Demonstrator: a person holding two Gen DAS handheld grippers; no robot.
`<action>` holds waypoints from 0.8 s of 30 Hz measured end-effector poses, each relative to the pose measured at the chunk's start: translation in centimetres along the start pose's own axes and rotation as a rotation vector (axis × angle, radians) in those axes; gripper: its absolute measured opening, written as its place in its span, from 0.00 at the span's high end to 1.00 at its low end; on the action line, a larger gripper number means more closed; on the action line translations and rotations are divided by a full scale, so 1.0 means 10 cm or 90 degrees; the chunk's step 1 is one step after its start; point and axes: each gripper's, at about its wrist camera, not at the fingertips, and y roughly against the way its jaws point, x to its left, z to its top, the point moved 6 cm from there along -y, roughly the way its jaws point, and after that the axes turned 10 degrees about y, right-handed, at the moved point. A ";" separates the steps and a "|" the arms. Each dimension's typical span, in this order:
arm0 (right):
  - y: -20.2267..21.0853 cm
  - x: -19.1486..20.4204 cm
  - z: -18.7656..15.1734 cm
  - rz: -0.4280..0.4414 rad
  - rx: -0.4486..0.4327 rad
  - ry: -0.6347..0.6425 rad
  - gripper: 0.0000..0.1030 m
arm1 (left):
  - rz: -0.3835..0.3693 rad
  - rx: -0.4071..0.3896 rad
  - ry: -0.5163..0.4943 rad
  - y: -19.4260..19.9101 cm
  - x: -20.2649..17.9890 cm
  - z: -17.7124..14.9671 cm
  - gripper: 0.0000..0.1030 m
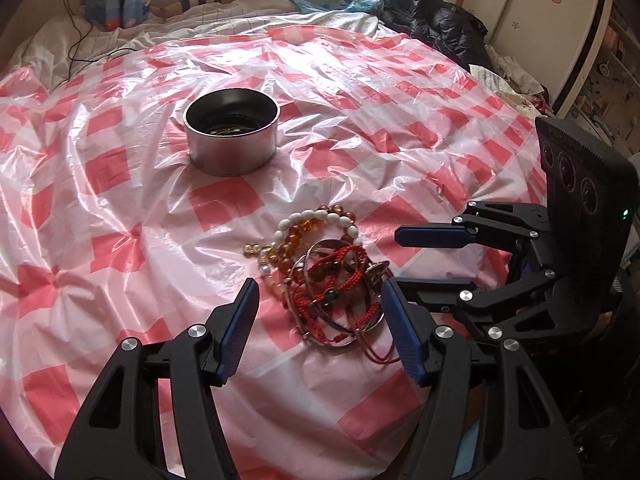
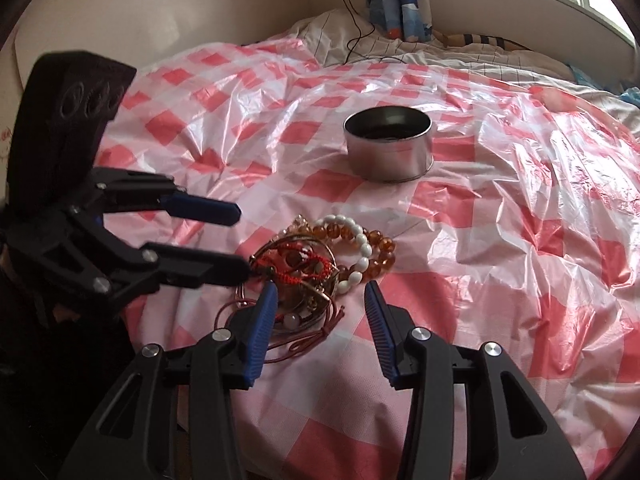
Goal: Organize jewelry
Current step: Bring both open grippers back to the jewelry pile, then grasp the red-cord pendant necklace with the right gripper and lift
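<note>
A tangled pile of jewelry (image 1: 324,272) lies on the red-and-white checked plastic sheet (image 1: 120,240): white and amber bead bracelets, red cords, thin metal bangles. It also shows in the right wrist view (image 2: 320,264). A round metal tin (image 1: 232,130) stands beyond it, with something dark and a few gold rings inside; it shows in the right wrist view too (image 2: 389,142). My left gripper (image 1: 318,302) is open, its fingers on either side of the pile's near end. My right gripper (image 2: 318,294) is open just in front of the pile, and empty.
The sheet covers a bed. White bedding (image 1: 240,12), a black cable (image 1: 76,40) and a patterned curtain lie at the back. Dark clothes (image 1: 440,20) are heaped at the back right. The bed's near edge is just below the grippers.
</note>
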 end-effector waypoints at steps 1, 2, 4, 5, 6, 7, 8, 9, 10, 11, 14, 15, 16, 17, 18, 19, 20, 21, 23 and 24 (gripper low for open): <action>-0.04 0.00 -0.01 0.004 0.008 -0.002 0.57 | 0.002 -0.002 0.004 0.01 0.02 0.00 0.42; -0.07 0.01 -0.03 0.009 0.018 -0.003 0.66 | 0.003 -0.002 0.007 0.02 0.03 0.00 0.42; -0.09 0.03 -0.06 0.016 0.027 0.002 0.82 | 0.005 -0.002 0.008 0.02 0.04 0.00 0.42; -0.08 0.04 -0.06 0.013 0.025 0.006 0.87 | 0.006 -0.001 0.007 0.02 0.05 -0.01 0.41; -0.06 0.04 -0.06 0.013 0.021 0.007 0.88 | 0.006 0.000 0.005 0.02 0.04 -0.01 0.41; -0.03 0.04 -0.05 0.014 0.013 0.006 0.91 | 0.005 0.001 0.005 0.02 0.04 -0.01 0.41; -0.02 0.04 -0.04 0.013 0.009 0.005 0.92 | 0.006 0.002 0.003 0.02 0.03 -0.01 0.41; -0.01 0.03 -0.04 0.011 0.003 0.003 0.93 | 0.006 0.002 0.002 0.02 0.03 -0.01 0.41; 0.00 0.03 -0.03 0.009 -0.001 0.001 0.95 | 0.007 0.003 0.002 0.02 0.03 -0.01 0.41; 0.02 0.02 -0.02 0.010 -0.006 -0.002 0.96 | 0.008 0.003 0.003 0.01 0.03 -0.01 0.40; 0.08 -0.02 0.01 0.015 -0.023 -0.017 0.97 | 0.007 0.004 0.003 0.01 0.03 -0.01 0.40; 0.10 -0.04 0.02 0.021 -0.031 -0.028 0.97 | 0.007 0.004 0.003 0.01 0.03 -0.01 0.39; 0.13 -0.07 0.03 0.025 -0.040 -0.040 0.98 | 0.008 0.004 0.004 0.01 0.03 -0.01 0.39; 0.17 -0.11 0.04 0.029 -0.052 -0.055 0.99 | 0.009 0.005 0.005 0.00 0.04 0.00 0.39; 0.21 -0.16 0.04 0.035 -0.063 -0.071 0.99 | 0.009 0.006 0.006 -0.01 0.04 0.00 0.39; 0.25 -0.20 0.05 0.042 -0.075 -0.090 0.99 | 0.008 0.006 0.007 -0.01 0.03 0.00 0.39; 0.28 -0.24 0.06 0.046 -0.084 -0.104 0.99 | 0.005 0.007 0.007 -0.01 0.02 0.00 0.39; 0.31 -0.28 0.06 0.051 -0.093 -0.119 0.99 | 0.004 0.007 0.006 -0.01 0.01 0.00 0.39; 0.35 -0.35 0.06 0.066 -0.104 -0.144 0.99 | 0.002 0.008 0.003 -0.03 0.00 0.00 0.39; 0.36 -0.37 0.06 0.069 -0.108 -0.151 0.99 | 0.001 0.010 0.001 -0.03 -0.01 -0.01 0.39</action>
